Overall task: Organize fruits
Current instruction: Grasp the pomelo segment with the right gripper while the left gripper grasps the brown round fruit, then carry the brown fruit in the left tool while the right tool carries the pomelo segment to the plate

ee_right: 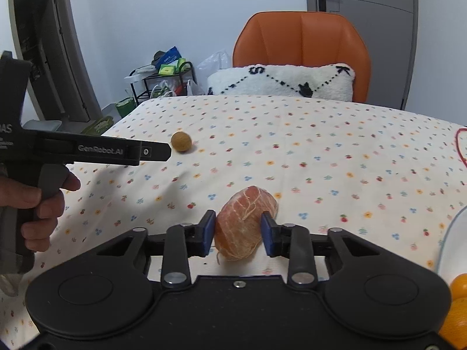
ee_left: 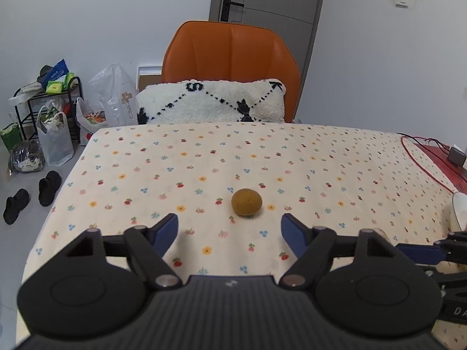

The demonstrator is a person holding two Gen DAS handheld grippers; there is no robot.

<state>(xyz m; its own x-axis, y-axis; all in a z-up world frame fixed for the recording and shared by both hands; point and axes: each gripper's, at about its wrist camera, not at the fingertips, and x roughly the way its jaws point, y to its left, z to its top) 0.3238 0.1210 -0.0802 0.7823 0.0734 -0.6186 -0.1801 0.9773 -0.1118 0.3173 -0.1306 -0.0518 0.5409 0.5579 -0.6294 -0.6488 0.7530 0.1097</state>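
A small round brown fruit (ee_left: 246, 203) lies on the flowered tablecloth, just ahead of my left gripper (ee_left: 230, 227), which is open and empty; the fruit sits slightly beyond the fingertips. It also shows in the right wrist view (ee_right: 181, 141), near the left gripper's tip (ee_right: 163, 151). My right gripper (ee_right: 238, 227) has its blue pads on both sides of a peeled orange citrus piece (ee_right: 243, 223) resting on the cloth. Whole oranges (ee_right: 458, 309) lie at the lower right beside a white bowl rim (ee_right: 446, 233).
An orange chair (ee_left: 230, 49) with a white cushion (ee_left: 210, 102) stands behind the table. A red cable (ee_left: 420, 160) and a dark box (ee_left: 456, 156) lie at the right edge. Bags, a rack and shoes are on the floor at left (ee_left: 43, 134).
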